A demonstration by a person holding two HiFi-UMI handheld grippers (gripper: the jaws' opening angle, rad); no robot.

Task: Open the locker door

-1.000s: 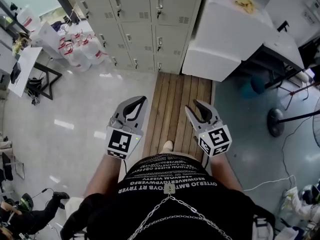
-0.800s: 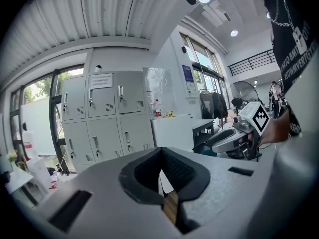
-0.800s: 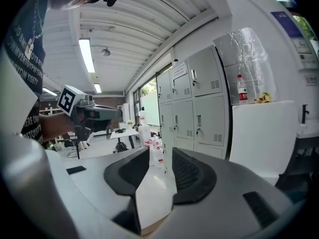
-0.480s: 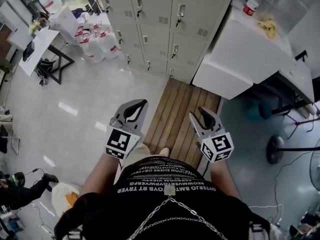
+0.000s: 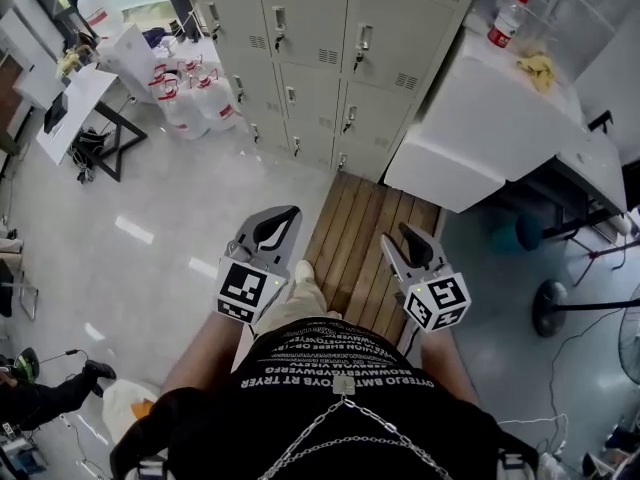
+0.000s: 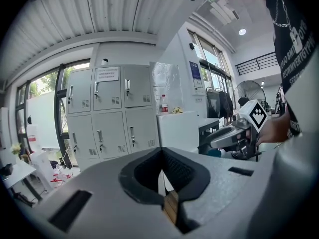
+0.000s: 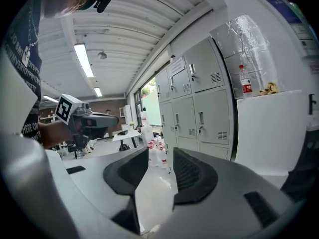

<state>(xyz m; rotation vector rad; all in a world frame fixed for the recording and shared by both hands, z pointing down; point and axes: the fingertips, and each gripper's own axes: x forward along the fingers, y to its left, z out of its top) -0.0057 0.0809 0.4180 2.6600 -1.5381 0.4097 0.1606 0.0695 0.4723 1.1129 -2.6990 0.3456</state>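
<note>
- Head view: the lockers (image 5: 330, 58) fill the top centre of the frame, and every door in sight is shut.
- The left tool (image 5: 285, 215) sits at lower centre-left and the right tool (image 5: 405, 233) at lower centre-right. Both point up the frame toward the lockers and are well apart from them.
- Wooden planks (image 5: 370, 238) lie on the floor between the tools and the lockers.
- Jugs (image 5: 190, 98) stand at upper left, beside the lockers. A bottle (image 5: 503, 20) stands on a white tabletop (image 5: 470, 128) at upper right.
- Left gripper view: the left tool (image 6: 162, 171) at the bottom centre has its jaws closed to a thin slit, with nothing between them.
- The lockers (image 6: 112, 113) stand at centre-left, far behind the jaws. The right tool (image 6: 219, 139) shows at mid-right.
- Right gripper view: the right tool (image 7: 159, 171) has its jaws parted by a clear gap, and nothing is in it.
- The lockers (image 7: 192, 103) rise at centre-right, doors shut. The jugs (image 7: 157, 148) show through the gap, the bottle (image 7: 245, 86) at right, the left tool (image 7: 107, 119) at mid-left.
</note>
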